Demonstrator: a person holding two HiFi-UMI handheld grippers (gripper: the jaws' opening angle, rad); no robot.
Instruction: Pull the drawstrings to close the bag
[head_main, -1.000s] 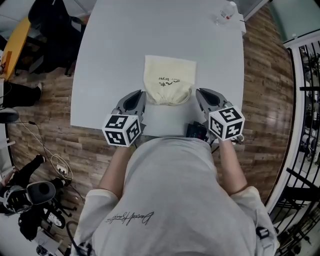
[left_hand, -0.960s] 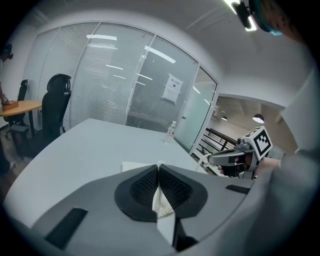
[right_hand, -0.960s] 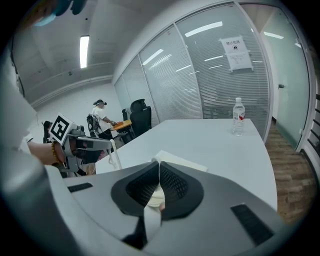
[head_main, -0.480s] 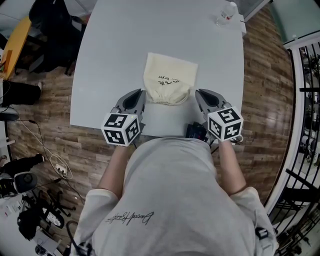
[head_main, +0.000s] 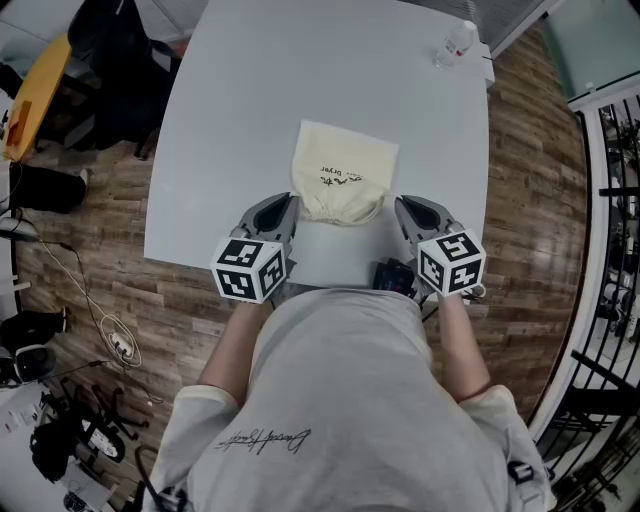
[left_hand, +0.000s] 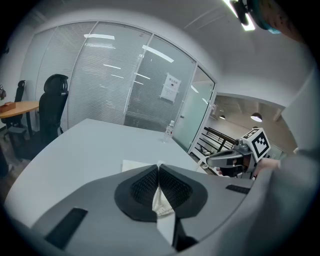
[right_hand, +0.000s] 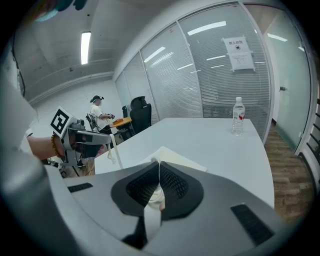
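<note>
1. Lying flat on the white table (head_main: 250, 90), the cream cloth bag (head_main: 345, 165) has its gathered mouth (head_main: 340, 208) turned toward the person, between the two grippers.
2. I judge it light, soft and not fragile. It may slide on the smooth top when it is pulled.
3. The good place to take hold is the drawstrings, one at each side of the mouth, not the cloth itself.
4. The left gripper (left_hand: 159, 167) has its jaws closed on the left drawstring (left_hand: 161, 202), a flat white strip.
5. The right gripper (right_hand: 158, 165) is closed the same way on the right drawstring (right_hand: 152, 210).
6. A water bottle (head_main: 455, 40) stands well apart, at the far corner.
</note>
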